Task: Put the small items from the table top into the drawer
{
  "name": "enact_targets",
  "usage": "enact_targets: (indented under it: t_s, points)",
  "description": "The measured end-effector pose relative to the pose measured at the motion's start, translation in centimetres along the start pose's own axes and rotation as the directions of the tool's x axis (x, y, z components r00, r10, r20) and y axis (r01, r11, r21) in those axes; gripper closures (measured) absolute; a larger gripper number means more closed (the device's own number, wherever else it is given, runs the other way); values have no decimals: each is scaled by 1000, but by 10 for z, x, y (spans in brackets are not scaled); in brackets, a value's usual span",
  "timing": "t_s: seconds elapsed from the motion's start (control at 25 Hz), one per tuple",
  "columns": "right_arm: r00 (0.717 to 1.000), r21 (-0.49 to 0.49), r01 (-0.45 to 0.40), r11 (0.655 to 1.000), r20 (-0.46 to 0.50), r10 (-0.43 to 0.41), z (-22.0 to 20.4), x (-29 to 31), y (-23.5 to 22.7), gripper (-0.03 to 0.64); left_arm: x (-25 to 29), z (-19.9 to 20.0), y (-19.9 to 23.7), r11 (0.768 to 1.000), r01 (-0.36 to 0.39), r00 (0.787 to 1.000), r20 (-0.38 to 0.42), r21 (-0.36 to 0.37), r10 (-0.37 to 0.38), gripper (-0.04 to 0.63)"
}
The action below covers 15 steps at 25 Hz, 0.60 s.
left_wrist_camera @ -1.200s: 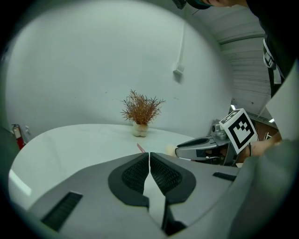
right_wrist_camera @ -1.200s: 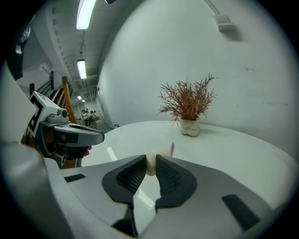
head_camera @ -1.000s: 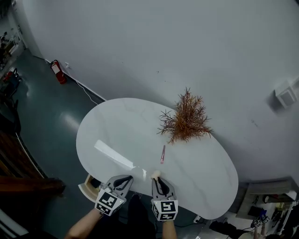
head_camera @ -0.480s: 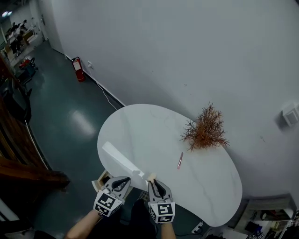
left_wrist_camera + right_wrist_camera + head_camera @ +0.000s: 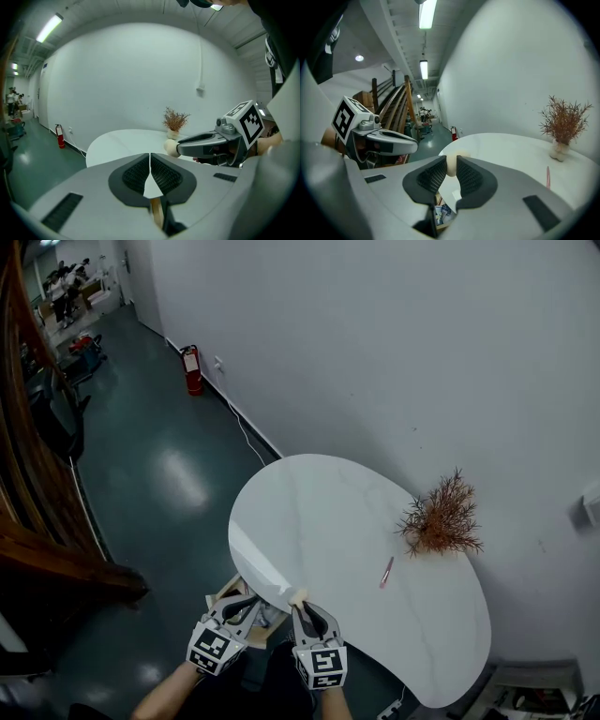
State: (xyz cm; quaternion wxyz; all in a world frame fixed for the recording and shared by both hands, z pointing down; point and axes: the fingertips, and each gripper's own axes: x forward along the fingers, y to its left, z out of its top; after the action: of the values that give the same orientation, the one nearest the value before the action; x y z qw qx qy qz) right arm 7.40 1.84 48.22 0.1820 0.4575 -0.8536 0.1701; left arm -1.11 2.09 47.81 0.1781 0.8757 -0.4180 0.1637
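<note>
**Step in hand:** carrying one small item to the drawer; transfer judged about halfway, release not yet made.

**Right gripper** [image 5: 451,165]: jaws partly closed on the ball [image 5: 451,163], with the ribbed pads pressing its two sides near the tips.

**Left gripper** [image 5: 150,164]: jaws together with nothing between them, held just beside the right one.

**Ball, place:** in the air at the near edge of the table [image 5: 319,521], at its left end. The open drawer [image 5: 228,588] juts out just below that edge.

**Ball, look:** small, round, cream, matt and smooth, with no markings visible. It is a little wider than the pads are thick and bulges above them.

**Next move, judged:**
- Bring the right gripper off the edge and down over the drawer.
- Part the jaws low inside it, since a round thing will likely roll or bounce if dropped from height.
- The drawer already holds something, too small to make out.

**Also left on the table:** a pink pen [image 5: 386,572], lying flat near the far edge just beside the plant [image 5: 441,521] and well apart from both grippers.
</note>
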Motion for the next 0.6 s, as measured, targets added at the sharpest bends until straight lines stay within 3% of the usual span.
enact_targets:
  t_s: [0.28, 0.6]
  points:
    - [996, -32, -88, 996, -19, 88, 4, 14, 40, 534, -28, -5, 20, 997, -71, 997, 10, -36, 71, 571]
    - [985, -60, -168, 984, -51, 165, -8, 33, 75, 534, -51, -38, 40, 989, -119, 993, -2, -88, 119, 571]
